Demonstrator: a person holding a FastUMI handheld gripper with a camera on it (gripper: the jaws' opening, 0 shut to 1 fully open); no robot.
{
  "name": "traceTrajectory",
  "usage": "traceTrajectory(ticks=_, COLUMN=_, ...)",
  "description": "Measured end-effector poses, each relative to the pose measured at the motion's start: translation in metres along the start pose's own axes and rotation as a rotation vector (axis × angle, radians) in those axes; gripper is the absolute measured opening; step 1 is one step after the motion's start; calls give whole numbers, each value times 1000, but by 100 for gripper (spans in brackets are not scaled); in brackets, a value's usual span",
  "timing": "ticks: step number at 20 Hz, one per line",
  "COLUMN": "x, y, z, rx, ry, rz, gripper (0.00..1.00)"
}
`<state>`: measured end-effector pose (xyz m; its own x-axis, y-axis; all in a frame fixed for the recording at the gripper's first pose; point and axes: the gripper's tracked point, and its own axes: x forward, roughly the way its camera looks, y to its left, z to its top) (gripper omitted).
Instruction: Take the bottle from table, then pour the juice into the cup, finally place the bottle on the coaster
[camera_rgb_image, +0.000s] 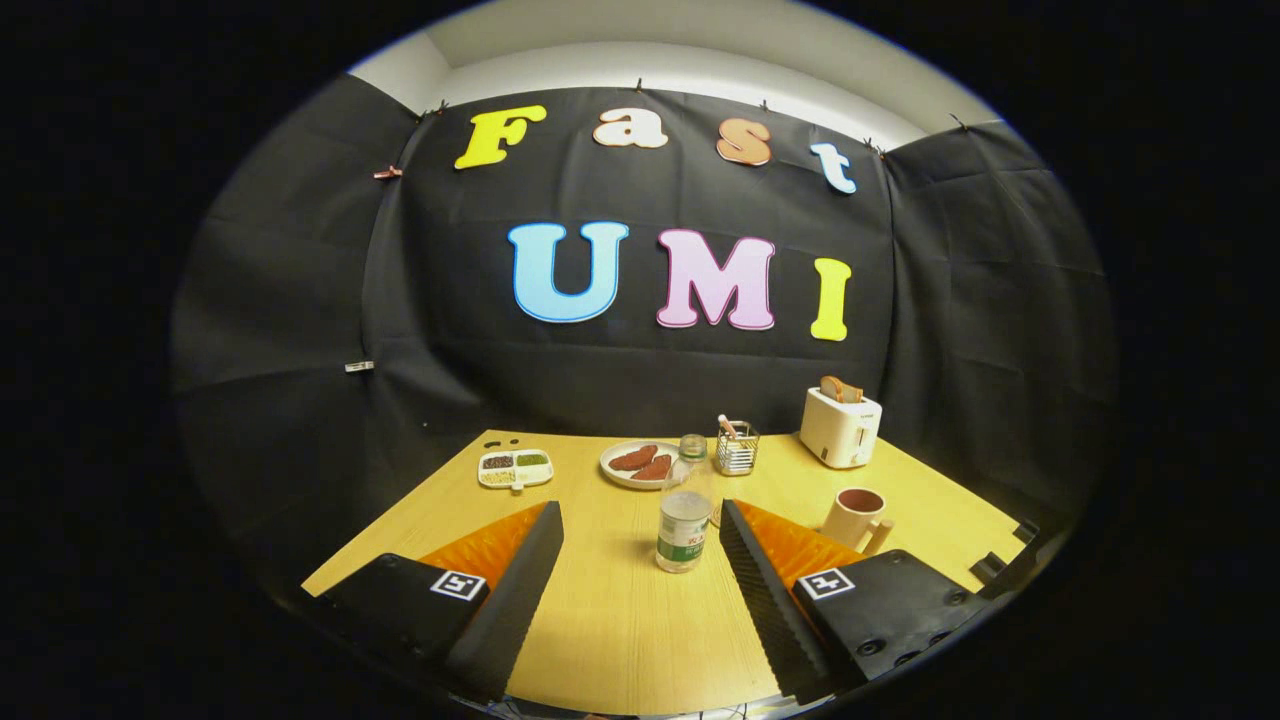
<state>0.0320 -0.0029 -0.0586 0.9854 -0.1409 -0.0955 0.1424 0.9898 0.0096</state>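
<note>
A clear plastic bottle (685, 505) with a green label and a pale cap stands upright on the wooden table (620, 620). It sits just ahead of my fingertips, a little right of the midline between them. My gripper (640, 515) is open wide, with nothing between its fingers. A cream cup (856, 518) with a handle and a dark inside stands to the right, beyond my right finger (770, 590). I cannot make out a coaster among the things on the table.
Behind the bottle lies a white plate (640, 464) with reddish-brown food. A wire holder (737, 447) and a white toaster (840, 425) with toast stand at the back right. A divided white tray (514, 467) lies at the back left.
</note>
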Motion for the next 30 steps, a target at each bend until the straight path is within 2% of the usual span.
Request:
traceTrajectory(ticks=8, x=33, y=-17, z=-11, rx=5, ry=7, rz=-51, gripper=97)
traceTrajectory(ticks=15, x=84, y=-40, z=-54, rx=63, ry=61, rz=-136, gripper=97)
traceTrajectory(ticks=24, x=149, y=-43, z=-78, rx=65, ry=71, rz=-173, gripper=97)
traceTrajectory(ticks=30, x=175, y=-52, z=-87, rx=78, ry=75, rz=-208, gripper=97)
